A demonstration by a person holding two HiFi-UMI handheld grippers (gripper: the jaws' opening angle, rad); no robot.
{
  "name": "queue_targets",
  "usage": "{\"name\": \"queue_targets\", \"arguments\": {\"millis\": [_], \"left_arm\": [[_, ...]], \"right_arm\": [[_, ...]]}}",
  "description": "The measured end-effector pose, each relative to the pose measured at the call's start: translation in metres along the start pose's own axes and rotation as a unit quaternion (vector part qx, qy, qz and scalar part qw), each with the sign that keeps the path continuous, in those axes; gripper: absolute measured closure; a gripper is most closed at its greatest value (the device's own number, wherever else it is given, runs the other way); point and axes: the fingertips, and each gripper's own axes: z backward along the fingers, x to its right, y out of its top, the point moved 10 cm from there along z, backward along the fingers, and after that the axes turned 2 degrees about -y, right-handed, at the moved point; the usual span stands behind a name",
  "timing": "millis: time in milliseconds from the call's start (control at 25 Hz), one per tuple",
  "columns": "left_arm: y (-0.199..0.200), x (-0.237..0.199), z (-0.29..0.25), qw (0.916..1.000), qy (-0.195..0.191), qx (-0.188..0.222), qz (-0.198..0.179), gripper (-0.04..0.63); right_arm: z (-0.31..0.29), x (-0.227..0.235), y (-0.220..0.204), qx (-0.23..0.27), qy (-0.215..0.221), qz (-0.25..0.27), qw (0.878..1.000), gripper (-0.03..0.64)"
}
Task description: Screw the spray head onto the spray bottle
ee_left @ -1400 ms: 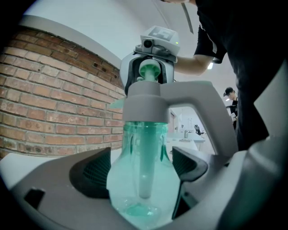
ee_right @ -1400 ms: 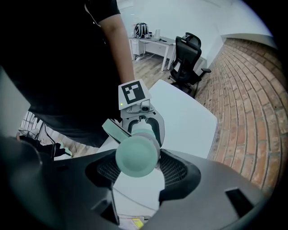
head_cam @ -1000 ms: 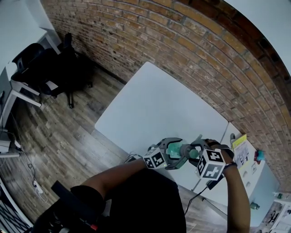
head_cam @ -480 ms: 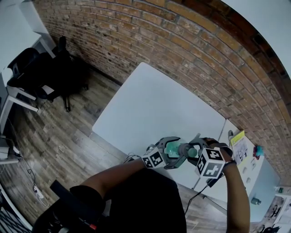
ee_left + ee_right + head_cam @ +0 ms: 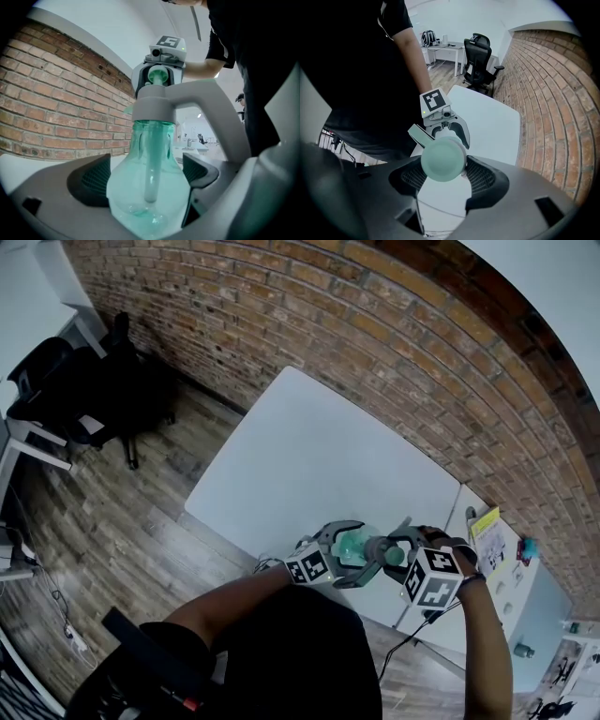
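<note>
Nearest, the left gripper [image 5: 145, 176] has the clear teal plastic spray bottle [image 5: 150, 192] by its round belly. Its jaws have just been opening a little and stand wide, with the bottle between them and the ribbed pads lying against both sides of the bulb, no gap showing. The grey-and-mint plastic spray head [image 5: 154, 108] already sits on the bottle's neck, its collar covering the mouth and its clear dip tube [image 5: 151, 164] hanging down inside, so the placing step looks done. Just beyond, the right gripper [image 5: 444, 174] is closed on the mint top of the spray head, pads touching it on either side. Both tools hold the assembled piece in the air over the near edge of the white table [image 5: 309, 456], which runs out to the red brick wall [image 5: 375, 343]. Whether the collar is fully tight cannot be seen; I judge the work to be in its late turns, with final tightening and setting down perhaps left.
</note>
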Motion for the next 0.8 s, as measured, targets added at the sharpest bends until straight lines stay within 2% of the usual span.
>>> {"name": "queue_targets", "arguments": {"millis": [320, 440, 640, 800], "left_arm": [[-0.01, 0.001, 0.005, 0.9995, -0.021, -0.011, -0.019, 0.12], [-0.013, -0.001, 0.006, 0.9996, -0.02, -0.011, -0.014, 0.087], [-0.015, -0.001, 0.006, 0.9992, -0.031, -0.01, -0.024, 0.086], [-0.029, 0.002, 0.012, 0.9972, -0.034, -0.044, -0.05, 0.086]], "right_arm": [[-0.001, -0.001, 0.001, -0.004, -0.006, -0.001, 1.0, 0.359], [-0.002, -0.002, 0.001, -0.006, -0.005, 0.0, 1.0, 0.359], [-0.001, -0.002, 0.0, -0.009, -0.009, -0.002, 1.0, 0.359], [-0.002, 0.0, 0.001, -0.013, -0.006, -0.001, 1.0, 0.359]]}}
